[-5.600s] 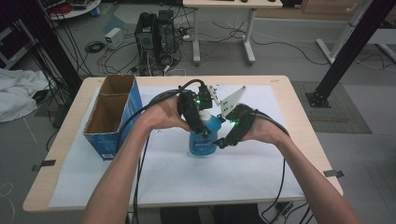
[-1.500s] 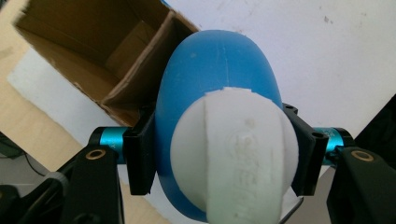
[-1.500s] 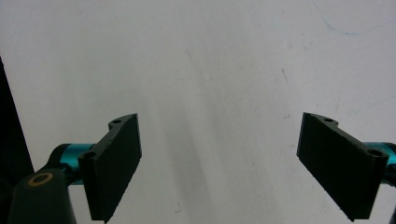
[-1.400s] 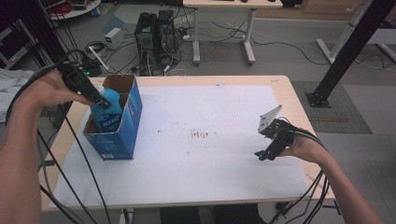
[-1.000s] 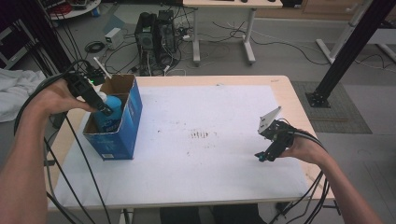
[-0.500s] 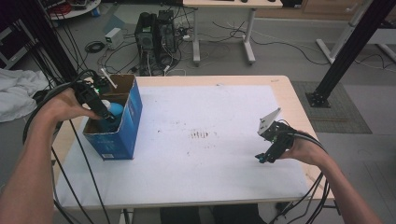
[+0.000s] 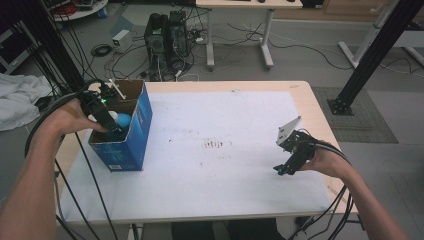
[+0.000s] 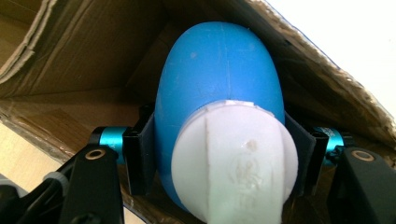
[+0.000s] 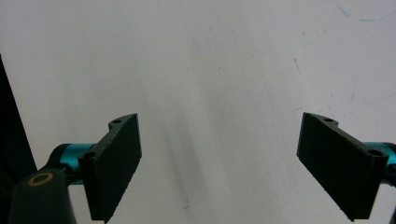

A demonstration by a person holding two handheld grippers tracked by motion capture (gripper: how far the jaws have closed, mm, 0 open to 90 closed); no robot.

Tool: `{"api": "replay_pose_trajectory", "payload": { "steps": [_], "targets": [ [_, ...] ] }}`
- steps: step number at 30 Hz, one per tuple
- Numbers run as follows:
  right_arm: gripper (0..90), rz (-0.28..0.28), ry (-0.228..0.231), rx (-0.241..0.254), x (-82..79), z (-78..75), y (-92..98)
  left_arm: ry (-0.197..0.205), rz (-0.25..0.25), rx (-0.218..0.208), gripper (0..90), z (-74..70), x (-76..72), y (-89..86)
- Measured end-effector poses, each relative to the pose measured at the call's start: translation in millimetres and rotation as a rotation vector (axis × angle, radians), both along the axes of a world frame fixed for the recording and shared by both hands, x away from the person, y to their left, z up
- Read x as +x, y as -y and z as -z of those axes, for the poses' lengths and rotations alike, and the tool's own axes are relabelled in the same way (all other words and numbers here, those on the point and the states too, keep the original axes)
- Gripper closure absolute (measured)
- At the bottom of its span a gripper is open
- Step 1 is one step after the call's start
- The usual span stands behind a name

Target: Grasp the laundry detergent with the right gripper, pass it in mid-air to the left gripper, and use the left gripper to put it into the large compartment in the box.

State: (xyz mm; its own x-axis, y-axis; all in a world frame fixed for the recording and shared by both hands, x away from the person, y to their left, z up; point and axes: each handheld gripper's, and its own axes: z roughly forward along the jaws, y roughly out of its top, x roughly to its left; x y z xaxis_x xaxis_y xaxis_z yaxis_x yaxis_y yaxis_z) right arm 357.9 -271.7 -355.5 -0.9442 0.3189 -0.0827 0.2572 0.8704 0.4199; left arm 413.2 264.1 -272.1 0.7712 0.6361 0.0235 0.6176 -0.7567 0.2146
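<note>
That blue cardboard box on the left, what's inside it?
Inside the blue box is a blue bottle with a white cap, clamped by the left gripper. The bottle and gripper hide the box's bottom, so anything under them can't be seen.

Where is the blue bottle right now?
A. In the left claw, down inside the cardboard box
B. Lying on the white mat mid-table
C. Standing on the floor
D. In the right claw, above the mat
A: the left claw clamps the bottle with the box walls around it; the right claw is open over the mat.
</note>
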Motion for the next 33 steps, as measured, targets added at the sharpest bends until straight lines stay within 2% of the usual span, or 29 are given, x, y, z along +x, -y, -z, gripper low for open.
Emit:
{"api": "replay_pose_trajectory", "payload": {
  "steps": [5,10,15,17,23,24,33],
  "targets": [
    [13.1,0.01,0.002,0.005,-2.7,-0.7,-0.9,-0.002,0.004,0.017,38.2,-0.3,-0.1,3.3],
    [13.1,0.014,0.002,0.002,-3.3,-1.5,1.2,0.0,-0.013,0.006,38.0,0.4,-0.7,3.6],
    [13.0,0.023,0.003,0.001,-3.5,-2.0,2.1,-0.008,0.0,0.035,37.9,-1.0,0.3,5.4],
    [13.0,0.014,0.004,0.005,-2.6,-1.7,1.8,-0.004,-0.01,0.026,37.8,-0.2,0.2,5.6],
    [13.0,0.015,0.005,0.002,-2.7,-1.5,-0.6,-0.008,-0.004,0.046,37.5,-1.4,0.9,5.3],
    [13.0,-0.001,0.016,0.004,-1.2,-1.4,-0.4,-0.006,-0.009,0.042,37.4,-1.0,0.6,5.7],
    [13.1,0.0,0.012,0.006,-1.9,-0.9,0.6,-0.021,-0.032,0.013,32.7,-1.2,2.9,4.2]
  ]
}}
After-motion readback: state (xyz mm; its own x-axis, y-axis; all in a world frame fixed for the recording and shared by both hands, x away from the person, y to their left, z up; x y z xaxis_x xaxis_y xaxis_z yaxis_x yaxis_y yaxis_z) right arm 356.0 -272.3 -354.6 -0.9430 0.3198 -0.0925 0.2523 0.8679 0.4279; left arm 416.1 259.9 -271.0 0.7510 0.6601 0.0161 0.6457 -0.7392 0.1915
